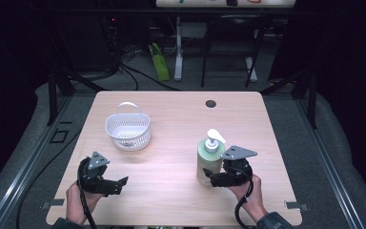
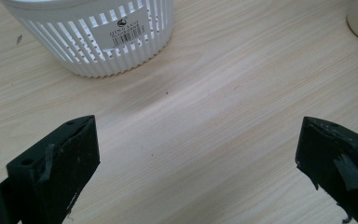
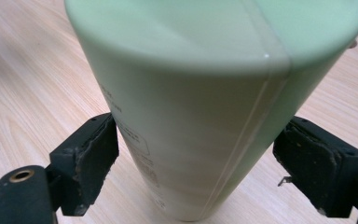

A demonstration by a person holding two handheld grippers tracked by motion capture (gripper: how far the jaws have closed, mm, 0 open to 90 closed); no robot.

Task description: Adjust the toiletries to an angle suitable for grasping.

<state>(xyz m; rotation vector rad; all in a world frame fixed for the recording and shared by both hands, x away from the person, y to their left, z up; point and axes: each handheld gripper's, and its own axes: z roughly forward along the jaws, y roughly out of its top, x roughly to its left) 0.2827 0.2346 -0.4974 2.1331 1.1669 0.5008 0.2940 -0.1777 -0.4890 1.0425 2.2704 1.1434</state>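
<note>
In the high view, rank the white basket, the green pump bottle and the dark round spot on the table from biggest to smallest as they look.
1. White basket: widest.
2. Green pump bottle: about as tall as the basket, handle included, but much narrower, and nearer the camera, so their order is unsure.
3. Dark round spot: clearly smallest.

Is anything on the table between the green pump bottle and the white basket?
Nothing visible. The right gripper is shut on the pump bottle, and bare table lies between it and the white basket. The left gripper sits open, nearer the person.

Table point(image 1: 171, 143) brightly lit from above, dark surroundings, soft shadows, close bottle point(image 3: 205, 102) slightly blurred
</note>
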